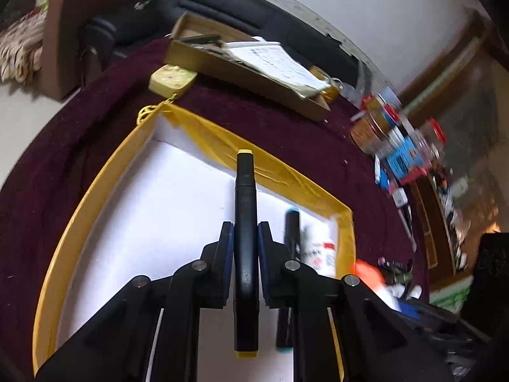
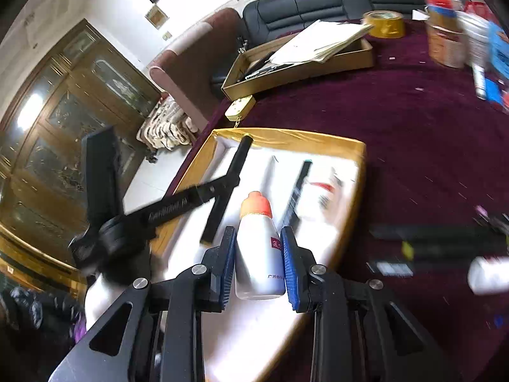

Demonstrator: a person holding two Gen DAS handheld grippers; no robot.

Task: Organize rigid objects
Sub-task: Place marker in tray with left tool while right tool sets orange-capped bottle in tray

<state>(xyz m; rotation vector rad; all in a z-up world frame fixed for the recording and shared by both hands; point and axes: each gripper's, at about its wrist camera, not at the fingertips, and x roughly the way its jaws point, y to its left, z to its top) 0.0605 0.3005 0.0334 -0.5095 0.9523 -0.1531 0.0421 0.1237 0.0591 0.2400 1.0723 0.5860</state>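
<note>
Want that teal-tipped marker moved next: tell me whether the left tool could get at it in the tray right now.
Probably not yet: the left tool is shut on the yellow-tipped marker. The teal-tipped marker lies uncovered in the yellow tray, so its way looks free once emptied.

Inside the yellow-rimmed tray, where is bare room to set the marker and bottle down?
Bare white floor in the yellow-rimmed tray between its left rim and the yellow-capped marker. Crowded right side: teal-capped marker and a white bottle. Maroon cloth beyond the tray is also bare.
</note>
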